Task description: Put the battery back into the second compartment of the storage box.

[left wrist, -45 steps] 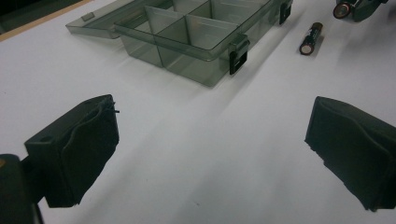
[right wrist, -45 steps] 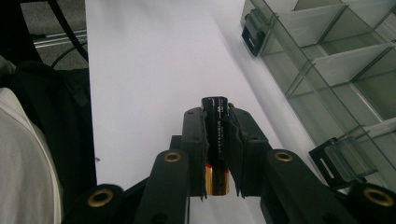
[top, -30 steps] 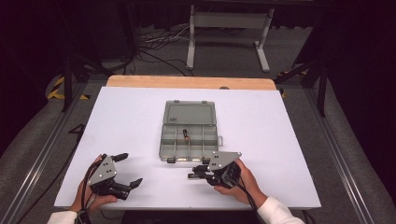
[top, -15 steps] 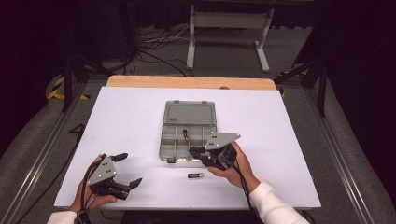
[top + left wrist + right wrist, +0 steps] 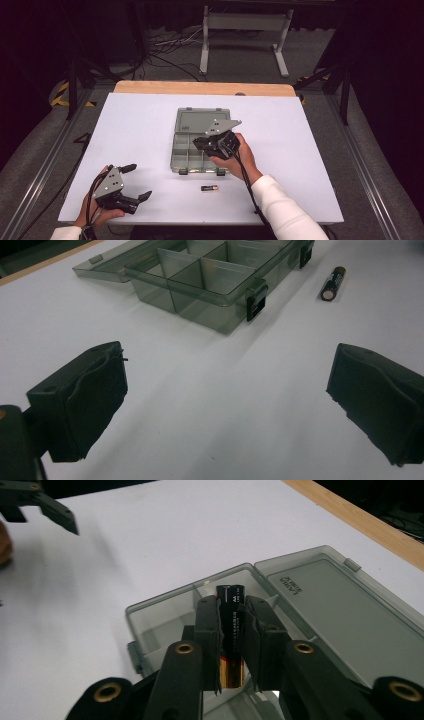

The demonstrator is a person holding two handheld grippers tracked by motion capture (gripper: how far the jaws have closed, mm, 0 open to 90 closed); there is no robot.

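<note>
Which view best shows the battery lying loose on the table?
Left gripper view: the loose battery lies sharp and unobstructed beside the organizer box. The high view shows it as a tiny dark bar in front of the box.

— What has moved since a second ago?

— The right claw [image 5: 201, 143]. It was low at the near edge of the table [image 5: 140, 130], just in front of the box [image 5: 186, 159]. Now it has risen and travelled away from the person, out over the open box.

— Carrying something?

— Yes, a battery [image 5: 231, 630] is clamped between its jaws. A second battery [image 5: 209, 188] now lies uncovered where the claw was.
</note>
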